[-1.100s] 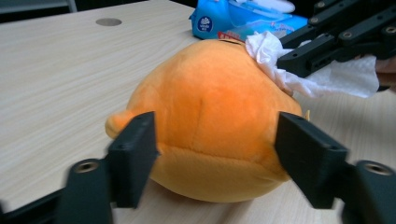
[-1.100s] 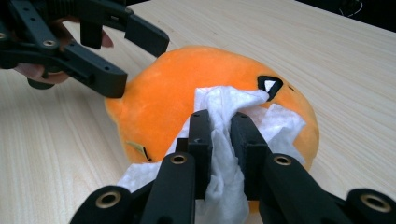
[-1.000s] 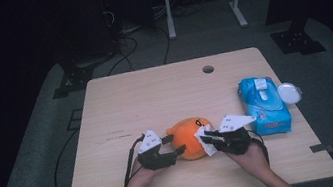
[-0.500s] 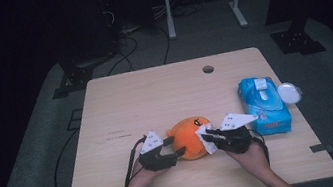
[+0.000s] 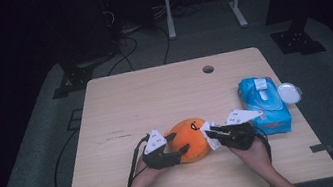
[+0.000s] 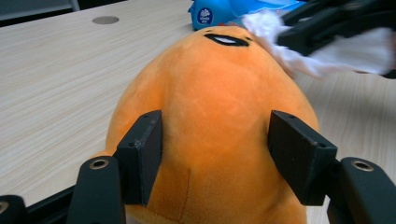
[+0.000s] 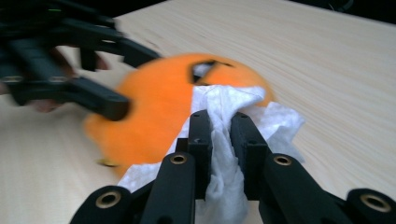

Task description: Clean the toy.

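Note:
An orange plush toy (image 5: 189, 138) with a small black face mark lies near the table's front edge. My left gripper (image 5: 177, 142) comes in from its left, and the toy's rear bulges between both pads (image 6: 144, 154), which press into the fabric (image 6: 215, 93). These jaws have just been opening a little with the toy still between them. My right gripper (image 7: 220, 121) is shut on a crumpled white wipe (image 7: 224, 100) and holds it against the toy's face side (image 7: 154, 107). From above, the wipe (image 5: 209, 140) touches the toy's right end.
A blue pack of wipes (image 5: 263, 103) lies right of my right hand, with a round white lid (image 5: 289, 93) beside it. The wooden table (image 5: 155, 100) has a cable hole (image 5: 208, 69) near its far edge. Cables and a metal frame stand on the dark floor beyond.
My right gripper has shifted slightly with the wipe against the toy's face. The left hand stays in place, its jaws a touch wider around the toy.

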